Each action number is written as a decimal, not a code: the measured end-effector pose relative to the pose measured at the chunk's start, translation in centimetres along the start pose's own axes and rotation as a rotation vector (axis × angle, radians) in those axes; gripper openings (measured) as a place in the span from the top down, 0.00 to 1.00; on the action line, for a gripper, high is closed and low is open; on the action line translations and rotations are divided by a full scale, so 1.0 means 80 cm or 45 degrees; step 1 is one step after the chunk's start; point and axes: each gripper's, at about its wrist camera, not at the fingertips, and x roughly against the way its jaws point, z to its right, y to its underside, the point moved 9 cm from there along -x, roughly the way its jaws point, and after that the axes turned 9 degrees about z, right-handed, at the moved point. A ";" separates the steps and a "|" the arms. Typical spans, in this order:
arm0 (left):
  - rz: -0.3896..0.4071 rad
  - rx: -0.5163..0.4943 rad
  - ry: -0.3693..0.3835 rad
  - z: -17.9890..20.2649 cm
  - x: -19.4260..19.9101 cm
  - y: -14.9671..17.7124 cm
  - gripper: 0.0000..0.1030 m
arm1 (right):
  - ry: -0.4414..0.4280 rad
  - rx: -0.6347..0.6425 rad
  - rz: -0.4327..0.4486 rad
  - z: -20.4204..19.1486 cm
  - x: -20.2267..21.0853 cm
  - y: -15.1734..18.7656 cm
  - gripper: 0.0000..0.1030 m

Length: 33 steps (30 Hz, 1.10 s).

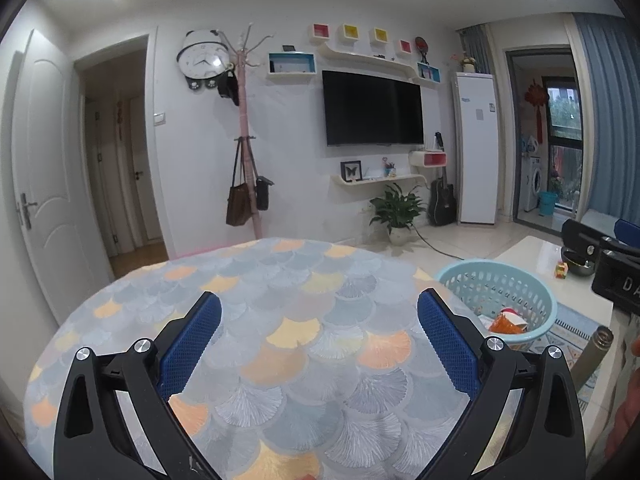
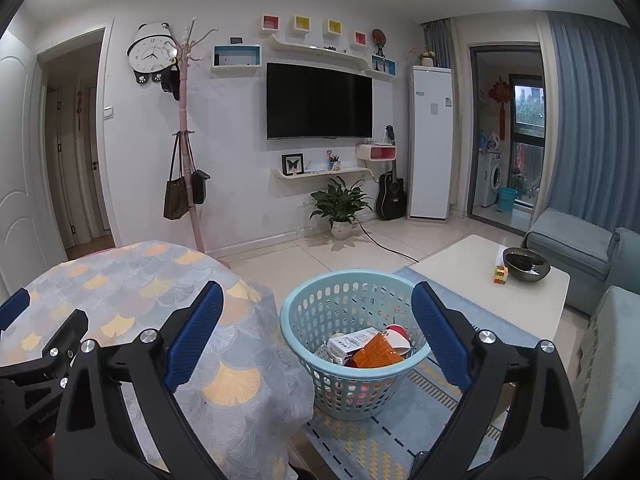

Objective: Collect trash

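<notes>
Right wrist view: right gripper [image 2: 316,320] hangs wide open and empty above the light-blue laundry basket [image 2: 294,322] holding trash wrappers [image 2: 374,350]; left gripper [image 1: 320,332], spread empty, beside it over the tablecloth [image 1: 280,280].

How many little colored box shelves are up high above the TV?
4, in a row on the wall above the TV: a red one, a yellow one, another yellow one, and a red one at the right end. None looks hidden.
</notes>
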 end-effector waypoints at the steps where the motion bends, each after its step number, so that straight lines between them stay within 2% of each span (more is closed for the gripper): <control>1: -0.002 0.000 -0.001 0.000 0.000 0.000 0.07 | 0.000 0.002 -0.002 -0.001 -0.001 0.001 0.12; 13: -0.046 0.104 0.002 -0.011 -0.004 0.004 0.07 | 0.015 -0.004 -0.038 0.002 -0.008 0.005 0.10; 33: -0.055 0.108 0.003 -0.012 -0.003 0.004 0.07 | 0.011 0.012 -0.079 -0.005 -0.008 0.015 0.08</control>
